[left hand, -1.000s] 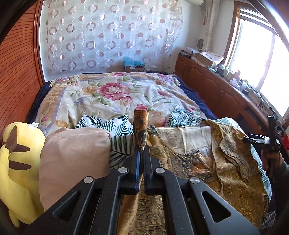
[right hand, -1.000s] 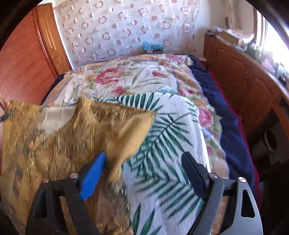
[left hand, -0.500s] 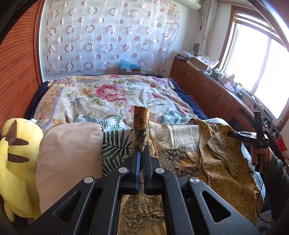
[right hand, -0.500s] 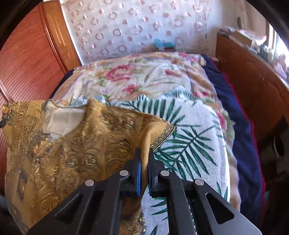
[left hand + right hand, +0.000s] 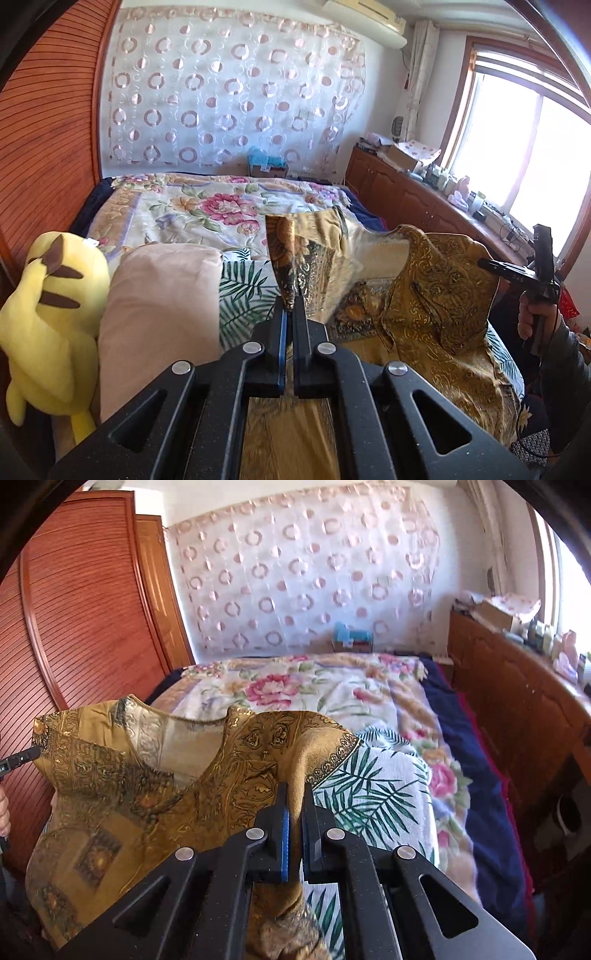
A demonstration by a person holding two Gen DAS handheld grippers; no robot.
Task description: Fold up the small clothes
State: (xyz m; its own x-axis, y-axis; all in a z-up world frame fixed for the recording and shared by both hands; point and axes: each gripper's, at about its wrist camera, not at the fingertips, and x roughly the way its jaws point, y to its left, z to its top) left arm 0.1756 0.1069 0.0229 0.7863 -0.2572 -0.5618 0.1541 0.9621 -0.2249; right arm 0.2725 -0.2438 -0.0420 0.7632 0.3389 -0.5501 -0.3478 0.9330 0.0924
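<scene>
A small gold patterned top point(image 5: 436, 295) point(image 5: 129, 786) hangs stretched between my two grippers above the bed. My left gripper point(image 5: 290, 308) is shut on one shoulder of the top, which stands up as a fold of cloth above the jaws. My right gripper point(image 5: 295, 797) is shut on the other shoulder, near its trimmed sleeve edge. In the left wrist view the right gripper point(image 5: 487, 264) shows at the far right, held by a hand point(image 5: 535, 317). The left gripper's tip point(image 5: 27, 755) pokes in at the left edge of the right wrist view. The neckline sags between the two grips.
Under the top lies a palm-leaf sheet point(image 5: 373, 794) on a floral quilt point(image 5: 207, 210). A pink pillow point(image 5: 159, 314) and a yellow plush toy point(image 5: 48, 314) sit at the left. A wooden sliding door point(image 5: 85, 620) stands left, a wooden cabinet point(image 5: 517, 709) with clutter right.
My right gripper has shut on the top's shoulder. Both grippers have risen, lifting the top off the bed so it hangs between them.
</scene>
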